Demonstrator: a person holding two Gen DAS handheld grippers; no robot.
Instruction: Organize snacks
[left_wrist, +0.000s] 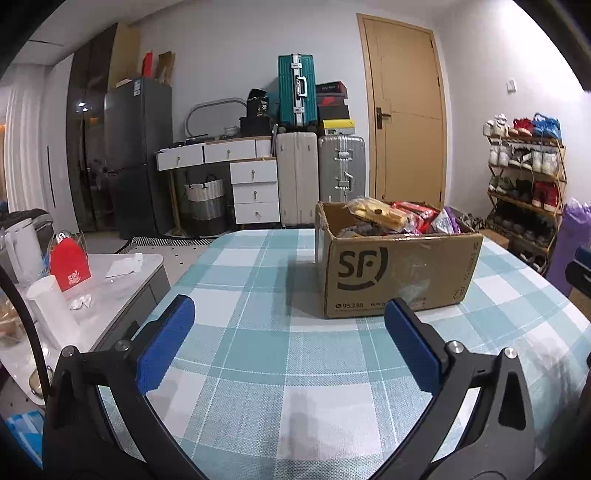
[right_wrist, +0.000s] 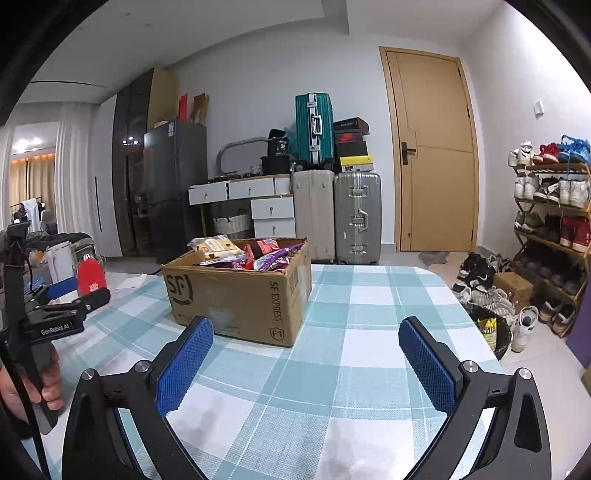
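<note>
A brown SF cardboard box (left_wrist: 395, 273) stands open on the teal checked tablecloth (left_wrist: 280, 354), filled with several snack packs (left_wrist: 391, 218), red, purple and a clear pack of biscuits. My left gripper (left_wrist: 290, 325) is open and empty, low over the cloth, a short way in front of the box and a little to its left. In the right wrist view the same box (right_wrist: 240, 299) sits ahead and to the left, snacks (right_wrist: 251, 253) on top. My right gripper (right_wrist: 306, 349) is open and empty, just before the box's near corner. The left gripper (right_wrist: 74, 295) shows at the left edge.
A low white side table (left_wrist: 122, 273) left of the table carries a red bag (left_wrist: 68, 264), a white tube and a kettle. Behind stand suitcases (left_wrist: 321, 170), drawers, a fridge and a door. A shoe rack (right_wrist: 554, 221), loose shoes and a bin (right_wrist: 491, 328) are at the right.
</note>
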